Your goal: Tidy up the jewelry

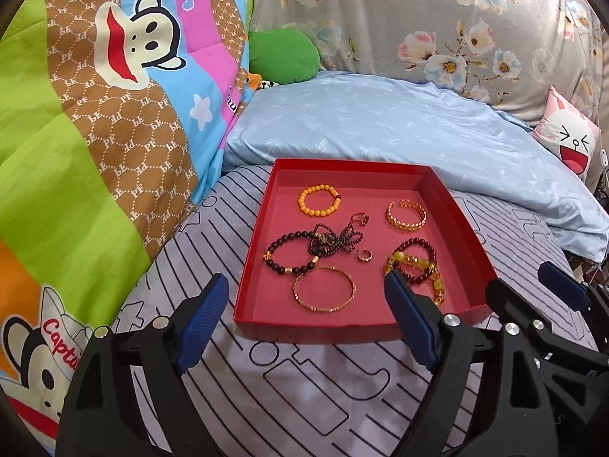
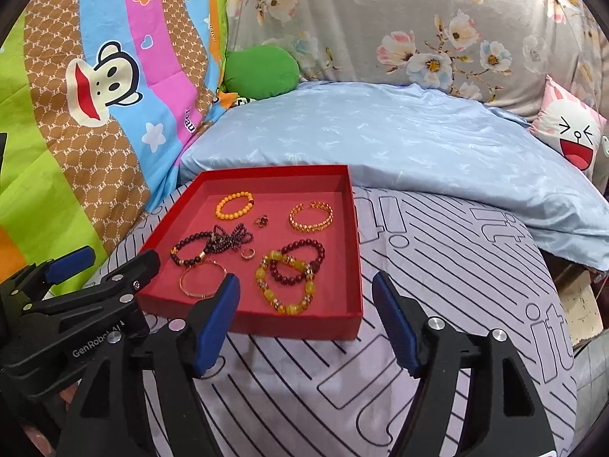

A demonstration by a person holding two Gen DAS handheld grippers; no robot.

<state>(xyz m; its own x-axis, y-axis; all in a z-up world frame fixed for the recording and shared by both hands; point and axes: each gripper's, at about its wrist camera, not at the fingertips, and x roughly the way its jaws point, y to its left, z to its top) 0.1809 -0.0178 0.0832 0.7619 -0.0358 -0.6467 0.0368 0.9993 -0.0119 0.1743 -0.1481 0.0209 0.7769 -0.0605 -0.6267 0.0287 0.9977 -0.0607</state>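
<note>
All the jewelry lies in the red tray (image 1: 462, 224) at twelve o'clock; both my fingers (image 1: 304, 316) (image 2: 304, 316) gape empty.

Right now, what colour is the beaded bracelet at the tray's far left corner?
Orange bracelet, with one dark bead; clearest in the left wrist view.

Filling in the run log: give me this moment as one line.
left tool: open, empty | right tool: open, empty | shallow red cardboard tray: holds bracelets, rings | on striped bedsheet
</note>
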